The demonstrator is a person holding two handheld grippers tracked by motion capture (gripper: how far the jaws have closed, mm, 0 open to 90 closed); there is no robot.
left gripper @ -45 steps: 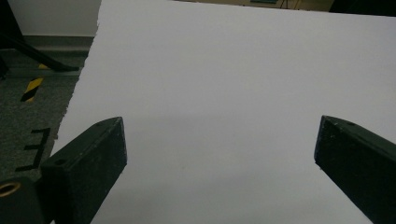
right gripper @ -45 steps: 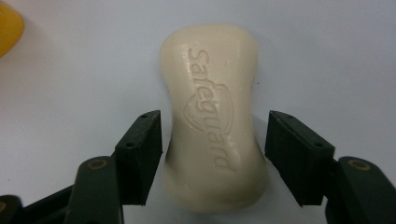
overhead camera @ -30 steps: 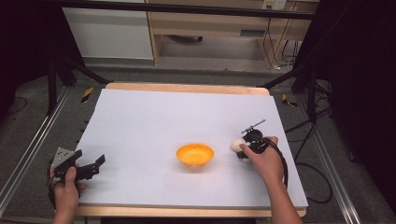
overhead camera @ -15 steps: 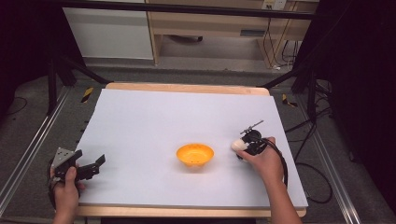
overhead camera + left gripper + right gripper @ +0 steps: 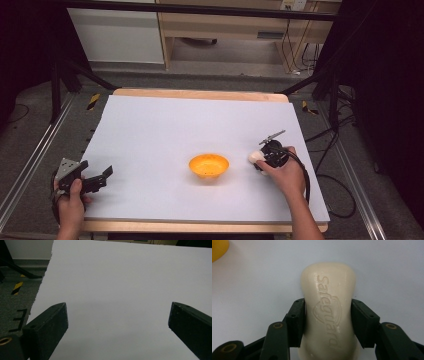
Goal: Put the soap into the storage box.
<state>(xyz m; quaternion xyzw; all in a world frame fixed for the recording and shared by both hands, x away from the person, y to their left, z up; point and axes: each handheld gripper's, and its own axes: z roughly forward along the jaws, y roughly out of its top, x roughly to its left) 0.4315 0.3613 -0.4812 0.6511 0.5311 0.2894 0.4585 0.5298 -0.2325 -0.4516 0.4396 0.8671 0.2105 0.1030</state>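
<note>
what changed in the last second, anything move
Very little. The right gripper, shut on the soap bar, crept slightly toward the orange bowl; the soap was already in its jaws a second ago. The left gripper kept its jaws open at the near left edge of the white table sheet, and the bowl did not move.

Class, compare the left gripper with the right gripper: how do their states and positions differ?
The left gripper has its jaws wide apart, holding nothing; the right gripper is shut on the soap bar. The left sits at the table's near-left edge; the right sits beside the orange bowl. Both have black jaws.
</note>
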